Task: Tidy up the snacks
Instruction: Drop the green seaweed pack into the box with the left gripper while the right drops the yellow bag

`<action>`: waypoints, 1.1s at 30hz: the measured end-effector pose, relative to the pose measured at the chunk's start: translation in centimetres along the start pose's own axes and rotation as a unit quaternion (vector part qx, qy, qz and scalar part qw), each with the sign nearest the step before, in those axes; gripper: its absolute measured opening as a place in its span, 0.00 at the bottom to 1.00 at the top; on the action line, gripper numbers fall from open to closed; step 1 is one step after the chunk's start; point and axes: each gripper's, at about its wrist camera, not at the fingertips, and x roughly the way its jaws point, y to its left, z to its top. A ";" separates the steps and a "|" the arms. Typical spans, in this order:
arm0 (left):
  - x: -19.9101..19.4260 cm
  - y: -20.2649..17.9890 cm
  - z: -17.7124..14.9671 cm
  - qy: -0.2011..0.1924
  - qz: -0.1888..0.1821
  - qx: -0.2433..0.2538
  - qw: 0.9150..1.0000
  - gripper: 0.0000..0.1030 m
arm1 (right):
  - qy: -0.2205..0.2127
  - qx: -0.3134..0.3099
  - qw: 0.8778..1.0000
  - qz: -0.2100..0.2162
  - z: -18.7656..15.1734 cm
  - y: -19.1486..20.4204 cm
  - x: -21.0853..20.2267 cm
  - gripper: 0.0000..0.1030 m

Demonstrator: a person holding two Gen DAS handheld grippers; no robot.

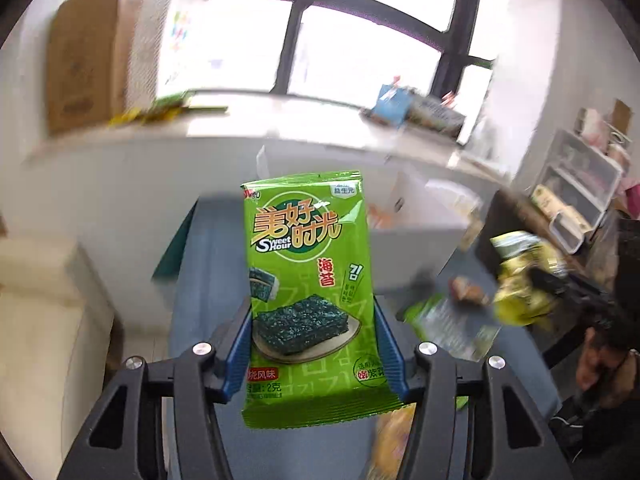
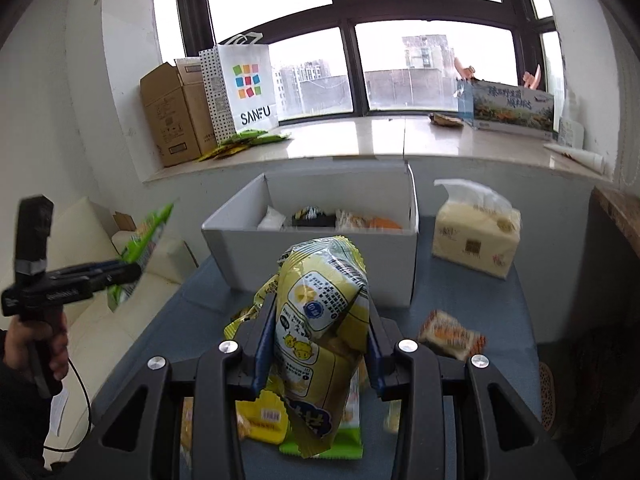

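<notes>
1. Mid-carry, by the look of it: two snack packs lifted clear of the blue table [image 2: 472, 304], neither yet dropped into the white box [image 2: 320, 248] at the far side of the table.
2. Left gripper [image 1: 314, 344]: blue fingers pressed against both side edges of a green seaweed packet [image 1: 308, 288], held upright above the near part of the table; seen from the right camera, well to the left of the box.
3. Right gripper [image 2: 320, 344]: pinching a yellow snack bag [image 2: 320, 312] across its middle, crumpled, just in front of the box's near wall.
4. Inside the box: a few wrapped snacks already lying at the bottom.
5. Left on the table: an orange wrapped snack [image 2: 450, 334] to the right, more yellow and green packs near the camera under the right gripper.
6. Next move, likely: forward over the box rim, then a release above the snacks inside; rim clearance needed for the dangling bag end.
7. Readable writing: "Sweet Hour" plus large Chinese characters and "2克" on the seaweed packet; "SANFU" on the white paper bag [image 2: 250, 84] on the far windowsill.
8. Beside the box on the right: a tissue pack [image 2: 476, 236], print too small to read.
</notes>
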 end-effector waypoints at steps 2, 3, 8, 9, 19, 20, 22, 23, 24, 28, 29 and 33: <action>0.4 -1.1 2.8 -0.019 -0.012 0.009 1.000 0.58 | -0.010 -0.007 1.000 -0.002 2.0 0.0 0.7 0.40; 0.9 -1.3 4.2 -0.024 -0.017 0.011 0.999 0.58 | -0.017 -0.010 1.000 -0.003 3.4 -0.1 1.2 0.40; 4.5 -2.1 10.0 -0.031 -0.030 0.012 0.999 0.58 | -0.015 -0.008 1.000 -0.019 8.7 -1.6 5.2 0.40; 5.9 -2.4 10.8 -0.026 -0.033 0.008 0.999 0.58 | -0.012 -0.006 1.000 -0.028 9.7 -2.1 6.2 0.40; 15.7 -3.5 12.8 0.027 0.004 0.014 1.000 0.59 | 0.044 0.004 0.997 -0.060 13.5 -6.8 14.0 0.40; 16.2 -3.6 12.6 0.030 0.006 0.016 0.999 0.62 | 0.052 0.010 0.997 -0.059 13.5 -7.2 14.6 0.41; 17.2 -3.9 12.4 0.047 0.012 0.023 0.999 0.73 | 0.071 0.024 0.996 -0.052 13.5 -7.8 15.6 0.48; 17.6 -4.0 12.2 0.052 0.017 0.028 0.998 0.84 | 0.075 0.029 0.995 -0.052 13.4 -8.0 15.9 0.61; 17.8 -4.1 12.0 0.054 0.021 0.033 0.998 0.99 | 0.073 0.029 0.996 -0.052 13.4 -8.1 16.0 0.86; 17.8 -3.9 11.4 0.059 0.019 0.027 0.998 1.00 | 0.059 0.015 0.995 -0.084 13.3 -8.1 15.5 1.00; 17.8 -3.7 11.4 0.061 0.018 0.020 0.998 1.00 | 0.059 0.019 0.995 -0.082 13.2 -8.2 15.4 1.00; 17.7 -3.4 11.2 0.063 0.023 0.016 0.998 1.00 | 0.057 0.031 0.995 -0.075 13.2 -8.2 14.7 1.00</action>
